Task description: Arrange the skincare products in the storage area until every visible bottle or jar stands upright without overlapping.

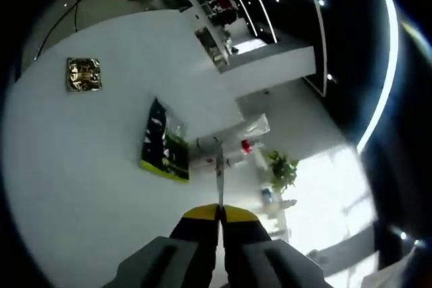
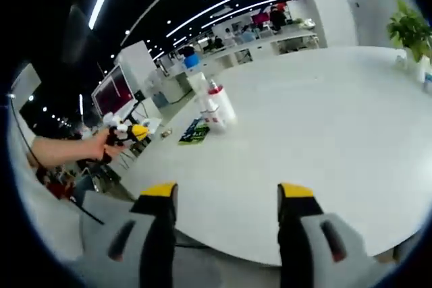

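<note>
Right gripper view is showing the bottles (image 2: 217, 109) lying tipped, it seems, upper left of centre beyond the gaping right gripper (image 2: 228, 197), while the left gripper (image 1: 219, 217), jaws pressed together, is pointing at them from nearer.

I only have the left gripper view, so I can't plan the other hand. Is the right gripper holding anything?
Observer: No. The right gripper is open, with nothing between its jaws and bare white table ahead.
Operator: And where does my left gripper sit relative to that table?
Observer: In the right gripper view, the left gripper is out past the table's edge, held in a hand.
</note>
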